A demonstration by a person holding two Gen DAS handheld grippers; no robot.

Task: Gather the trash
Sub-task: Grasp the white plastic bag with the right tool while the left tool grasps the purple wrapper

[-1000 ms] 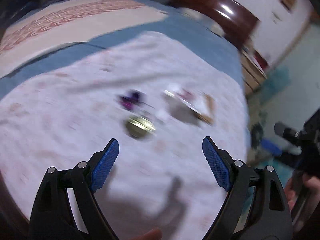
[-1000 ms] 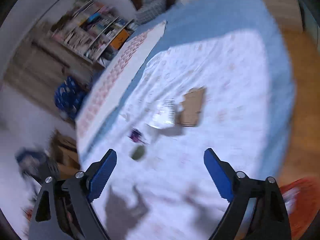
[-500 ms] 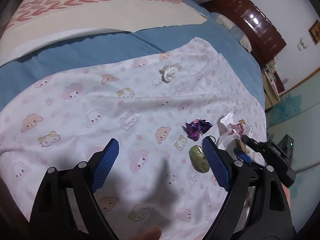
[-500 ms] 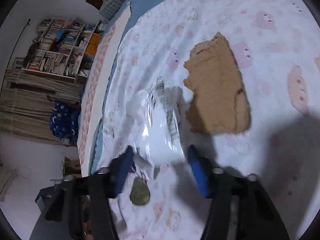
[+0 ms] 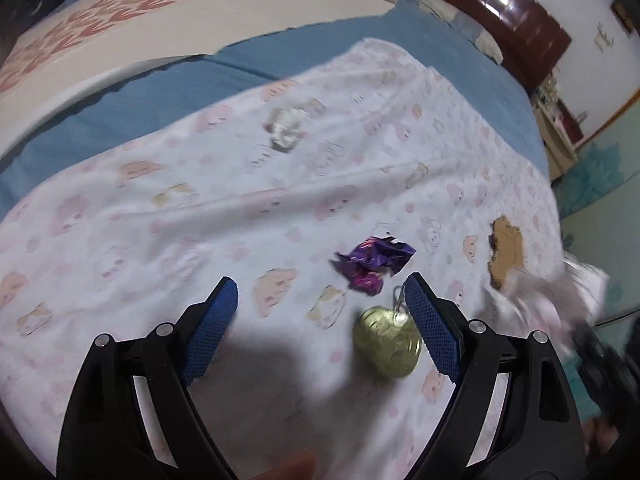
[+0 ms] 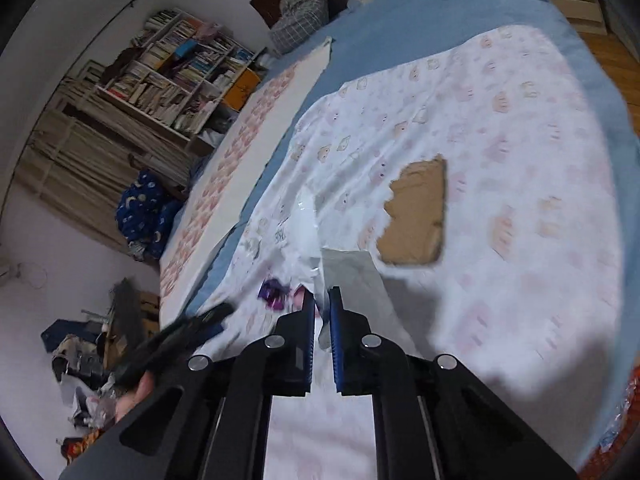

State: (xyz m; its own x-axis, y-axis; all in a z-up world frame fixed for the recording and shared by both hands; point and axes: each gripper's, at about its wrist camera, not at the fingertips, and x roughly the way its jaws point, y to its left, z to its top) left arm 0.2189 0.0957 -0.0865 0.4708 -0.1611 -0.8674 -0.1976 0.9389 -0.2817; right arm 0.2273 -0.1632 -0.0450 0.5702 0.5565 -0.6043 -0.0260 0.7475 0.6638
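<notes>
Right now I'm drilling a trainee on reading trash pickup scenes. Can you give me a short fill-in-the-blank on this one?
1. The right gripper is shut on a clear ____ wrapper.
2. The left gripper has its jaws ____.
3. The crumpled foil wrapper beyond the gold ball is ____ in colour.
4. The torn brown piece lying on the sheet is ____.

Missing words: plastic; open; purple; cardboard

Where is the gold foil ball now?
In the left wrist view, the gold foil ball lies on the patterned sheet, just inside the left claw's right finger, below the purple wrapper.
</notes>
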